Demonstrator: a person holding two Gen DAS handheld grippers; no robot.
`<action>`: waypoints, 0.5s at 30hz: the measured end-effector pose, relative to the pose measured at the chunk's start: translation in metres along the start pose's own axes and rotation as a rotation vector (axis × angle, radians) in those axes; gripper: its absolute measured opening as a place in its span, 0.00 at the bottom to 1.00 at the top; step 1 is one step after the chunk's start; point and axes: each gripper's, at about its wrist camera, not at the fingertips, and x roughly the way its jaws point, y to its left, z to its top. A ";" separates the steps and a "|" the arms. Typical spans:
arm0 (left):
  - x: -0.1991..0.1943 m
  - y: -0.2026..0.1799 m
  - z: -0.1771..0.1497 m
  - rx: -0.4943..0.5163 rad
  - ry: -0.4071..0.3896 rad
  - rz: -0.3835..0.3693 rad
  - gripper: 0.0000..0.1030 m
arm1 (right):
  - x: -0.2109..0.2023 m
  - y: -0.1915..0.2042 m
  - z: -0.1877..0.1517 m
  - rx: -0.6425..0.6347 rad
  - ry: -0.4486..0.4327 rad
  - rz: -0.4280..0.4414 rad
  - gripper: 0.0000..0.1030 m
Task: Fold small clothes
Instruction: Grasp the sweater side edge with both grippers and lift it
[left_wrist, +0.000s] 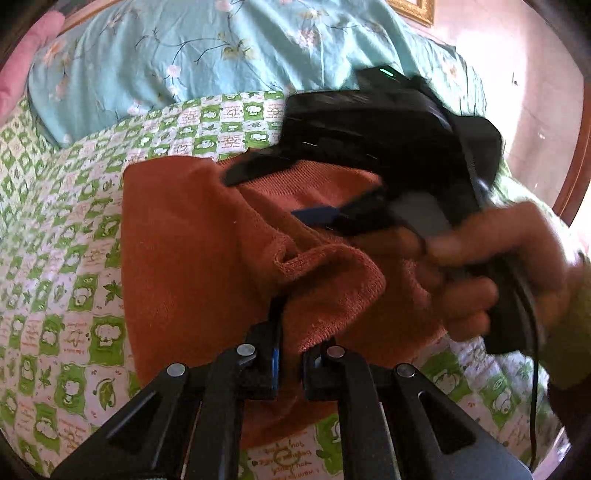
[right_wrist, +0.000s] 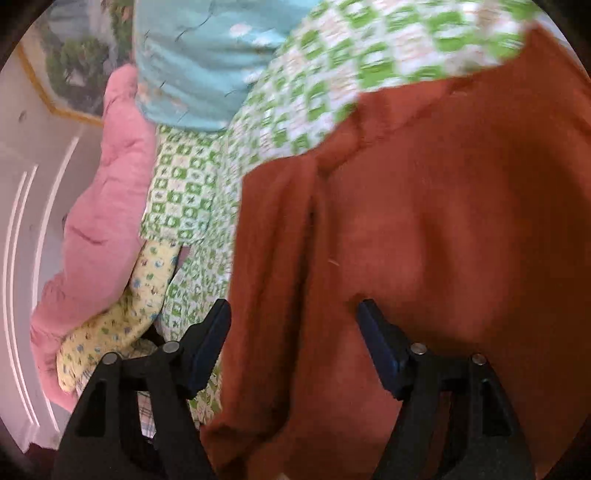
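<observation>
green checked bedsheet (left_wrist: 66, 258); left gripper (left_wrist: 290, 354) pinches orange knit garment (left_wrist: 192, 236).

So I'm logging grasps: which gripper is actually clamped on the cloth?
The left gripper: its fingers pinch a fold of the orange garment. The right gripper stands wide open over it.

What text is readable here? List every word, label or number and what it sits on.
No text can be read for certain.
Green-checked bedsheet: small printed lettering in its white squares, too small and distorted to read.
Orange knit garment: no label showing.
Left gripper and right gripper: no markings visible.
</observation>
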 end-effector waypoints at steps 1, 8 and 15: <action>-0.001 -0.003 -0.001 0.013 -0.002 0.008 0.06 | 0.008 0.007 0.004 -0.024 0.007 0.004 0.71; -0.013 -0.019 0.006 0.060 -0.002 0.010 0.06 | 0.030 0.022 0.018 -0.090 0.038 -0.072 0.15; -0.039 -0.069 0.051 0.092 -0.081 -0.125 0.07 | -0.068 0.051 0.016 -0.195 -0.143 -0.116 0.14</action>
